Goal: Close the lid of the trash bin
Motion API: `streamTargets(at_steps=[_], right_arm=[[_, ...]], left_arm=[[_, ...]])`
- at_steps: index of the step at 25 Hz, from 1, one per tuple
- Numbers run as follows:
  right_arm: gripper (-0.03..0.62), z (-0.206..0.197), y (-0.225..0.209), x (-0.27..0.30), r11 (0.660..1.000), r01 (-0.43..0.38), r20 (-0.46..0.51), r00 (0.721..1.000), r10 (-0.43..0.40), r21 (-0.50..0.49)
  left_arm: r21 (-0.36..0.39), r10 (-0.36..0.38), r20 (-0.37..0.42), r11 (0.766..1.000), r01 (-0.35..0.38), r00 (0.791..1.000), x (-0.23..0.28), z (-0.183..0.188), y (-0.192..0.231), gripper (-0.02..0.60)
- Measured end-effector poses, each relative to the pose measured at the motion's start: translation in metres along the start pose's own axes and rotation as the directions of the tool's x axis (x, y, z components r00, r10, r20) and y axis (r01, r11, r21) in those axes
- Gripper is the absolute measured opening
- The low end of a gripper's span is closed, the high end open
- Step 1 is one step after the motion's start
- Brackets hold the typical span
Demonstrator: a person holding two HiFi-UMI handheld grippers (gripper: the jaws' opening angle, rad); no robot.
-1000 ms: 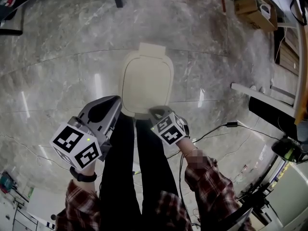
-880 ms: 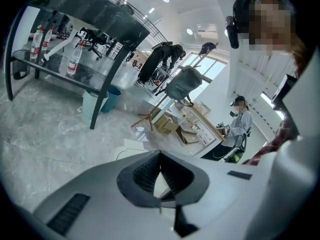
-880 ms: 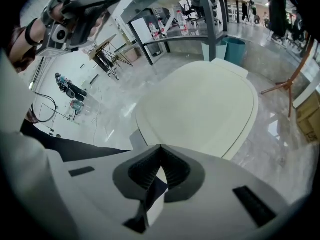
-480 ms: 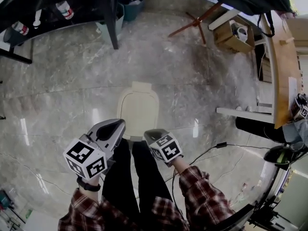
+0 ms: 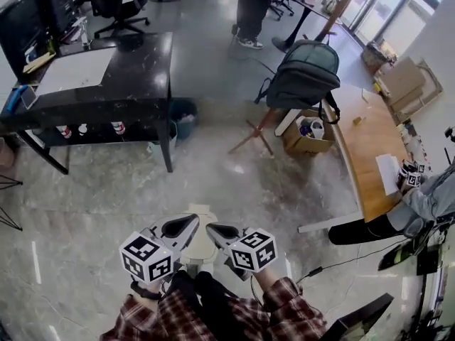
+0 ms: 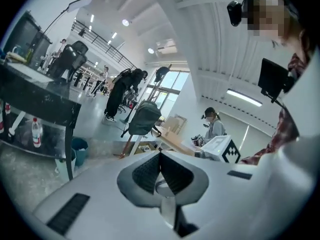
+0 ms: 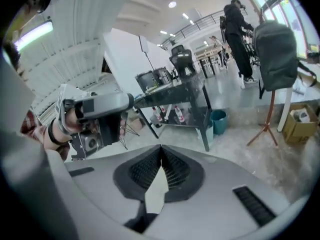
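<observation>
Trash bin [image 5: 198, 251]: cream, standing on the marble floor [image 5: 234, 180] right at the person's feet, low in the head view. Only a strip of it shows between the 2 grippers.
Lid: from what shows, it lies flat on the bin, so I judge it down. The grippers cover part of it, so I cannot tell whether it is seated all round.
Left gripper [image 5: 188, 224]: jaws pressed together with nothing between them, raised over the bin's left side and pointing out into the room.
Right gripper [image 5: 215, 229]: jaws also shut tight and empty, over the bin's right side, just beside the left one.
Risk 1: if the lid is only resting and not seated, it could spring up unnoticed, since neither gripper camera looks at the bin.
Risk 2: both grippers are above the bin, so a careless drop of either arm could strike the lid or tip the bin.
Risk 3: the bin is light-looking and the floor is polished, so a forward step could kick it and send it sliding.
Risk 4: a dark cable [image 5: 334, 263] runs across the floor to the right, so a sideways step that way could snag it.
</observation>
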State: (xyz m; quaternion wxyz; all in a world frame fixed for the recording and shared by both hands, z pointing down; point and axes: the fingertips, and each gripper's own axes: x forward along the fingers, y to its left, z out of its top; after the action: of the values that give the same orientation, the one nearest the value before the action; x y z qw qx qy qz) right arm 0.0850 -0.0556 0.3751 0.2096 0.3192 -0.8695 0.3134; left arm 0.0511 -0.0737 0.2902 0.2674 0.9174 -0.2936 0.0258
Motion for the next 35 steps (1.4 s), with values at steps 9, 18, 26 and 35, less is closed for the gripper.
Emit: streamTargets(at_steps=[9,18,26,35], right_arm=[[0.014,0.120,0.085,-0.099,0.983,0.073,0.328,0.945,-0.013,-0.171],[0.014,0.119,0.119,-0.114,0.969,0.080,0.384,0.923,0.017,-0.235],[0.012,0.117,0.134,-0.105,0.962,0.092,0.409,0.912,0.023,-0.258],[0.012,0.123,0.141,-0.094,0.963,0.118,0.431,0.902,-0.002,-0.242]], left_arm=[[0.134,-0.087,0.159,0.989,0.066,0.983,-0.054,0.104,-0.088,0.011],[0.133,-0.099,0.176,0.988,0.076,0.979,-0.080,0.089,-0.099,0.011],[0.148,-0.107,0.178,0.986,0.081,0.978,-0.096,0.083,-0.093,0.011],[0.160,-0.136,0.150,0.981,0.111,0.979,-0.101,0.086,-0.085,0.011]])
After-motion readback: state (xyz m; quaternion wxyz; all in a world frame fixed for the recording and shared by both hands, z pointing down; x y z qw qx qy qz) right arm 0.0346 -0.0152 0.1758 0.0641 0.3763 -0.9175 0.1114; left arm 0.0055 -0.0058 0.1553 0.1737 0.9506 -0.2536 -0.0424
